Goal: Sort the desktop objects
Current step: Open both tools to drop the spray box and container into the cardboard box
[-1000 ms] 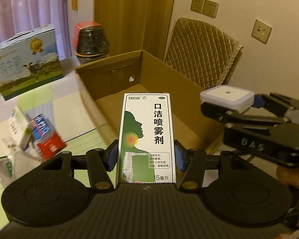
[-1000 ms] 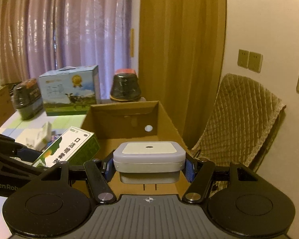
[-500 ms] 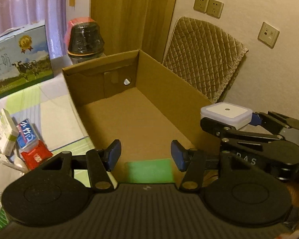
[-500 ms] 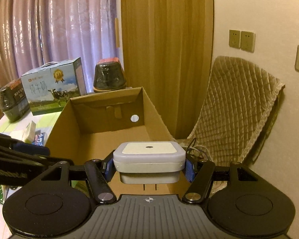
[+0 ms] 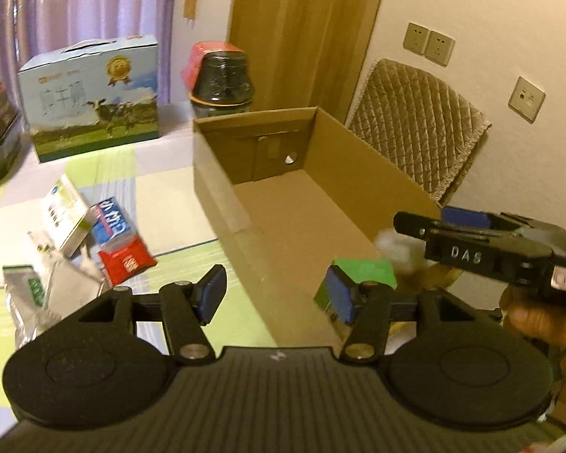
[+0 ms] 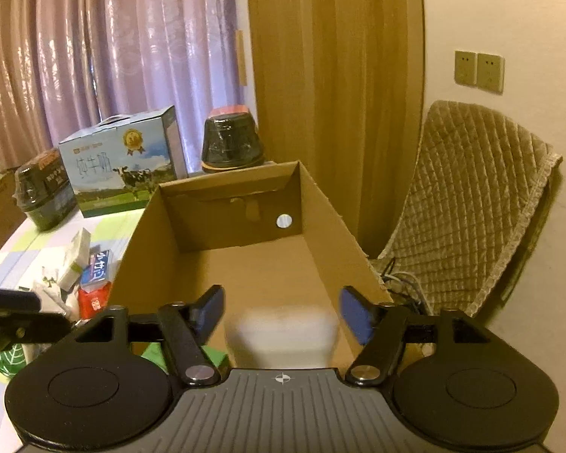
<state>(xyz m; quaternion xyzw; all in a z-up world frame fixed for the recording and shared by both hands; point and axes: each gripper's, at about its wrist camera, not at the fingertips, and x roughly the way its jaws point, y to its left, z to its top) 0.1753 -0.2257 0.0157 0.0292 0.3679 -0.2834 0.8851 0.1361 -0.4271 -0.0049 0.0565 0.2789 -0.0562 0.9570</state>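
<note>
An open cardboard box (image 5: 215, 173) (image 6: 320, 207) lies on the table ahead of both grippers. My left gripper (image 5: 275, 296) (image 6: 26, 311) hovers open and empty over the box's near left wall. The green spray carton (image 5: 362, 270) (image 6: 207, 356) lies inside the box at its near end. My right gripper (image 6: 281, 311) (image 5: 430, 219) is open above the box's near right part. Just under it the white square device (image 6: 283, 334) (image 5: 390, 243) shows as a blur, free of the fingers.
Left of the box several small packets and cartons (image 5: 120, 260) lie on the checked cloth. A milk gift carton (image 5: 90, 98) and a black jar (image 5: 222, 79) stand behind. A quilted chair (image 5: 415, 120) is at the right, and a hand (image 5: 536, 313) holds the right gripper.
The left gripper opened and the green carton dropped into the box. The right gripper has just opened and let go of the white device, which is dropping. The left gripper shifted left.
</note>
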